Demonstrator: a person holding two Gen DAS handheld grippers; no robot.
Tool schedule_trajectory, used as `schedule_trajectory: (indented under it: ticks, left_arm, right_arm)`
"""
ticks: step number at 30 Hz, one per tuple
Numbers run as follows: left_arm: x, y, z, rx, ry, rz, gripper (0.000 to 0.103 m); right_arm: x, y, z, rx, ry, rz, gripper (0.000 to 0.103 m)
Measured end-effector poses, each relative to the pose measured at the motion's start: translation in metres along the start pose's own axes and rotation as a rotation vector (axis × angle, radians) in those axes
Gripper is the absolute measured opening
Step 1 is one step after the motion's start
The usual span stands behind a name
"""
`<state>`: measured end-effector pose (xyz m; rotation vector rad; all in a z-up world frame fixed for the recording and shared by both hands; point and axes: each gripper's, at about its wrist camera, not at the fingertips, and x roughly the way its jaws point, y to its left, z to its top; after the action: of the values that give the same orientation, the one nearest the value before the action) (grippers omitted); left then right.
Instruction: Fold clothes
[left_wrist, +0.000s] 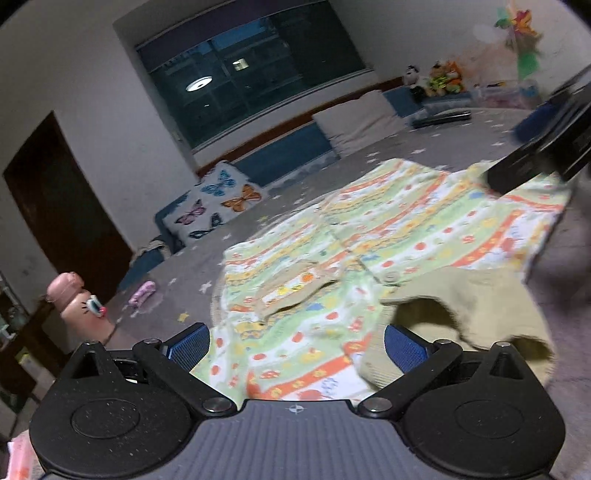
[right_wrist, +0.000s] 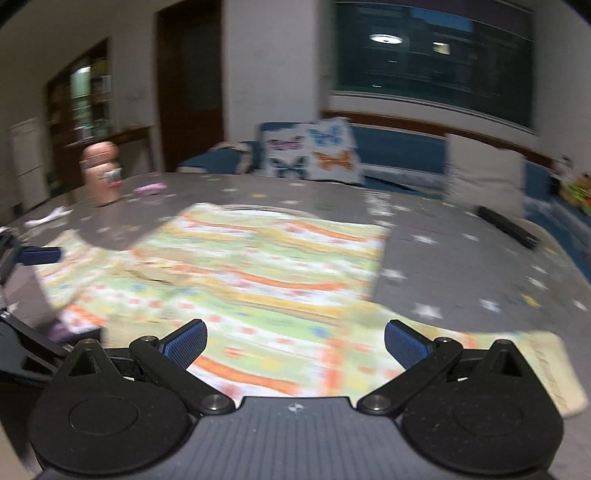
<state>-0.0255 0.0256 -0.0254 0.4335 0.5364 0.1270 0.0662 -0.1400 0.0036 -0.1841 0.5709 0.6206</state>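
Note:
A small child's garment (left_wrist: 369, 236) with green, orange and yellow stripes and beige trim lies spread flat on a grey star-patterned surface (left_wrist: 295, 177). It also shows in the right wrist view (right_wrist: 266, 266), blurred. My left gripper (left_wrist: 295, 345) is open and empty, just above the garment's near edge beside a beige collar or cuff (left_wrist: 461, 306). My right gripper (right_wrist: 295, 343) is open and empty over the garment's near hem. The right gripper's body (left_wrist: 546, 155) shows at the garment's far right corner in the left wrist view.
A pink bottle (left_wrist: 79, 306) stands at the left of the surface, with a small pink item (left_wrist: 142, 293) near it. A butterfly cushion (left_wrist: 218, 203), a white cushion (left_wrist: 354, 118) and soft toys (left_wrist: 439, 79) line the far edge. A dark flat object (right_wrist: 508, 227) lies at the right.

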Motion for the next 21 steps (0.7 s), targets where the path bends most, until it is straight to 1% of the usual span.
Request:
schedule_trajectory:
  ticks: [2,5,7,11,13,17,19,21]
  left_arm:
    - [-0.002,0.002,-0.002,-0.018,0.005,-0.017,0.103]
    - [-0.008,0.015,-0.002,-0.068,-0.003,-0.041,0.102]
    - [-0.012,0.028,0.0,-0.099,-0.017,-0.023,0.102]
    - [-0.011,0.046,0.009,-0.171,-0.021,-0.018,0.103]
    - [-0.009,0.05,0.015,-0.196,-0.025,-0.021,0.103]
    - [0.001,0.037,0.029,-0.201,-0.039,-0.058,0.103]
    - [0.01,0.028,0.033,-0.199,-0.031,-0.082,0.103]
    - [0.017,0.018,0.032,-0.176,-0.017,-0.097,0.103]
  right_arm:
    - [0.011,0.019,0.002,-0.05,0.009,0.02,0.103]
    - [0.026,0.045,-0.002,-0.15,0.021,0.032,0.103]
    - [0.032,0.057,-0.006,-0.209,0.031,0.042,0.103]
    - [0.037,0.073,-0.017,-0.309,0.047,0.042,0.103]
    - [0.034,0.077,-0.021,-0.327,0.029,0.027,0.103]
    - [0.023,0.076,-0.021,-0.305,0.009,0.026,0.103]
    - [0.018,0.075,-0.023,-0.296,0.012,0.035,0.103]
    - [0.015,0.075,-0.027,-0.299,0.019,0.035,0.103]
